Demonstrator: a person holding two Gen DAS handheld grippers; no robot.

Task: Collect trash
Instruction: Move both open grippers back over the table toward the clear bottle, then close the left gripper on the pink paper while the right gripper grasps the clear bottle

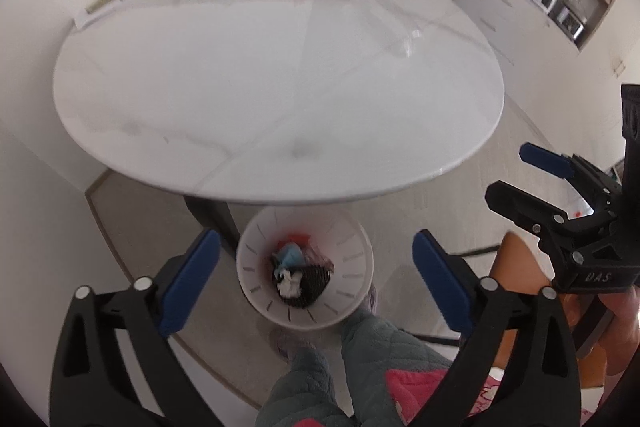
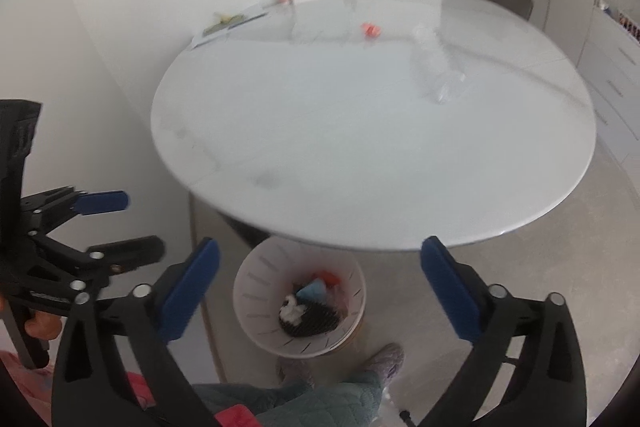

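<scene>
- Left gripper (image 1: 316, 283): two black, ribbed plastic arms with triangular cut-outs; flat blue pads (image 1: 191, 281) on the inner faces; round silver rivets at the pivots
- Right gripper (image 2: 320, 291): same black frame, blue pads (image 2: 450, 293) and silver rivets; seen from the left wrist, white lettering on its black body beside the wastebasket (image 1: 306, 273)
- Person's legs (image 1: 320, 379): quilted grey-green trousers, nearer the camera than the wastebasket; fuzzy grey-lilac slippers (image 2: 386, 357) just beside it
- Garment (image 1: 416, 391): pink with a pale print, nearest the camera
</scene>
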